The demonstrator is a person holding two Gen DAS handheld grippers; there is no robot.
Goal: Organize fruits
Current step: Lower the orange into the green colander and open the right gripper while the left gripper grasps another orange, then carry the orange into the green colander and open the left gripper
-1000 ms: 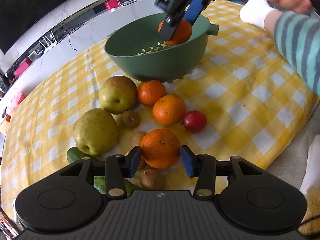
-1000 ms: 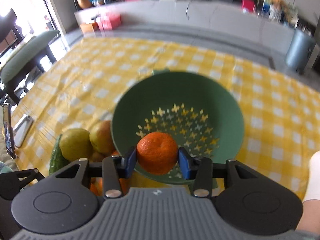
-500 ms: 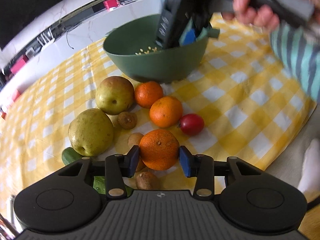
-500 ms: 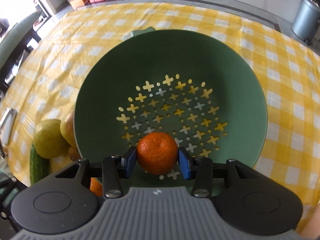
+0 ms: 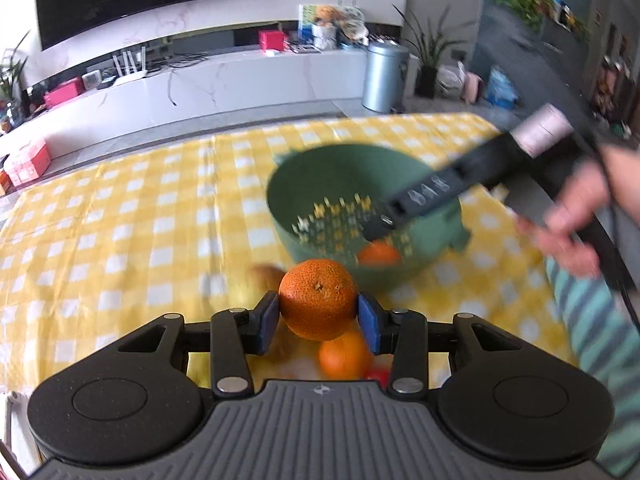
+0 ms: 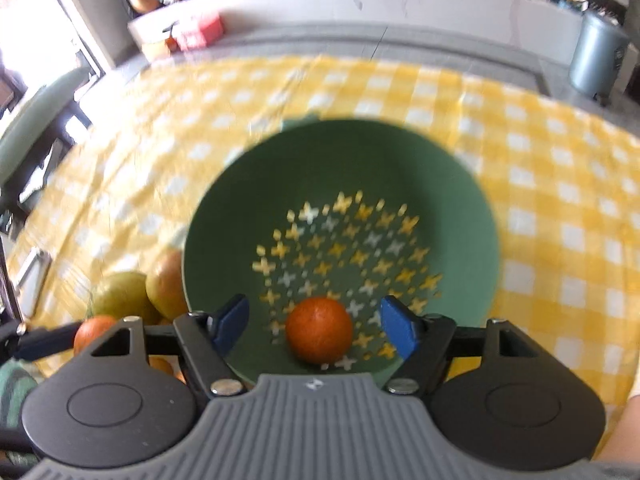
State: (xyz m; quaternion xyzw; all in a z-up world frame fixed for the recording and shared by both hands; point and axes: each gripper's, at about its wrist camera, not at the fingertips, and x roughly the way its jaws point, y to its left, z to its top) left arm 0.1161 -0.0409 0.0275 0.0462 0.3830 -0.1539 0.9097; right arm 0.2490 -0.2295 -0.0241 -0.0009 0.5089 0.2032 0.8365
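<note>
left hand-held gripper [image 5: 319,317] clamps an orange [image 5: 318,299] between its blue pads, held above the tabletop [image 5: 120,216], with the green colander [image 5: 352,168] ahead and to its right. right hand-held gripper [image 6: 314,322] stands wide apart and empty over the colander; one released orange [image 6: 319,330] lies between and below its fingers. risk: the two grippers may collide over the bowl, or the round fruit may slip. count: two grippers, one colander, one orange held, one inside; blurred fruit outside is uncountable.

Bright daylight, heavy motion blur, fisheye-bent edges
</note>
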